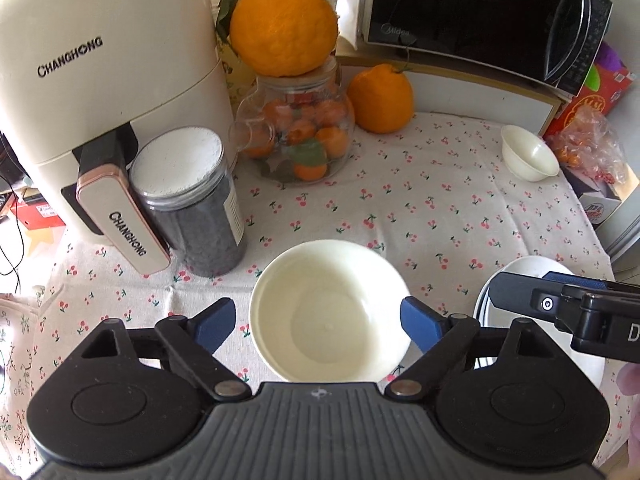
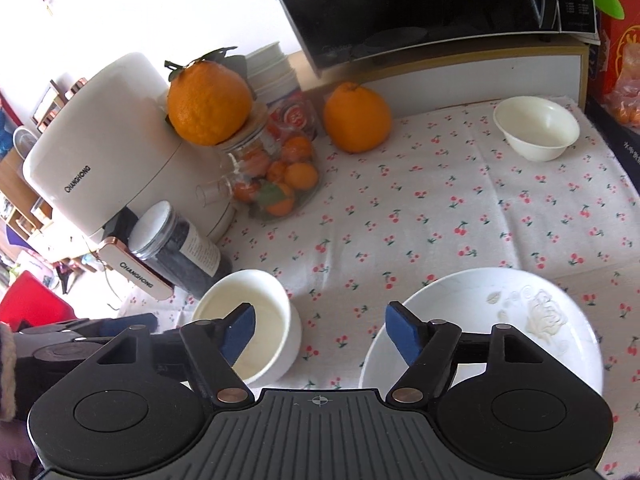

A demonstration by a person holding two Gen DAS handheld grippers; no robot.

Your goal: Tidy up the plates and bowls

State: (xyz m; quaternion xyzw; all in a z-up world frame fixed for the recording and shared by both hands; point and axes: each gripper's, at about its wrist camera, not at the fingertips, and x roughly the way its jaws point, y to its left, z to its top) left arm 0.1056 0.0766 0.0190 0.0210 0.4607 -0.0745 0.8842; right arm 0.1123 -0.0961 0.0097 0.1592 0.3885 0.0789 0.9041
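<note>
Since the near bowl sits between the left gripper's wide-open fingers w/ nothing gripped, it's the likely next pick. Looks like glazed ceramic: stiff, slick, chippable, prob. moderate weight; best pinched across the rim wall. Right gripper also wide open, empty, one finger over the white plate's edge. Second small bowl sits well apart at far right. Cherry-print tablecloth is soft, wrinkled. Air fryer, dark jar, oranges, microwave crowd the back.

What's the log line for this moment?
left gripper: open around near bowl | right gripper: open, beside plate | far bowl: untouched
</note>
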